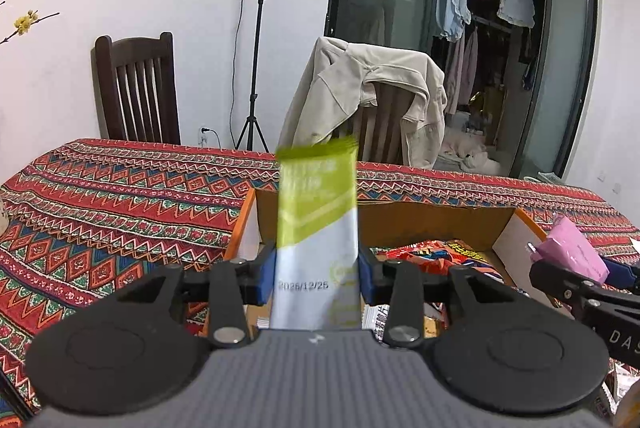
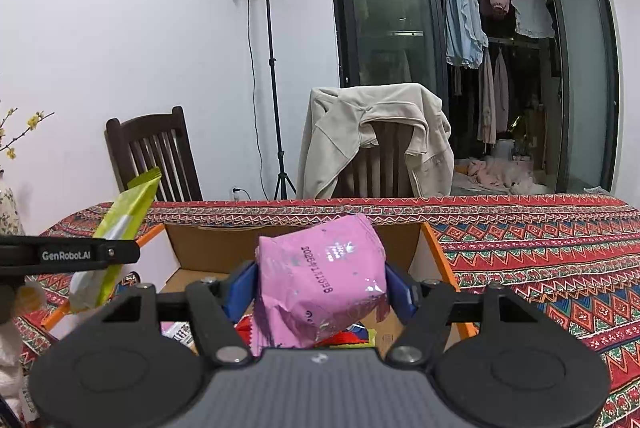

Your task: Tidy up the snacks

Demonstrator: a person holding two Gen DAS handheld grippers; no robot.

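A tall green and white packet (image 1: 318,224) is held upright between the blue pads of the left gripper (image 1: 318,270), which is clamped on its lower white part, where a printed date can be read. The packet's green top is blurred and stands above the near wall of an open cardboard box (image 1: 424,216). The box rests on a table covered with a red patterned cloth (image 1: 120,196), and red and other coloured snack wrappers (image 1: 436,254) are seen lying inside it.

A puffy pink packet (image 2: 322,276) is gripped from both sides by the right gripper (image 2: 322,288), its pads pressed against the packet's flanks with the jaws standing fairly wide. The pink packet is held over the near part of the same box, above the wrappers inside. In the right wrist view the left gripper and its green packet are seen at the left edge, tilted, just beside the box's left wall.

Behind the table, a dark wooden chair (image 2: 154,158), a light stand (image 2: 272,68) and a second chair draped with a cream jacket (image 2: 376,140) are seen against the wall.
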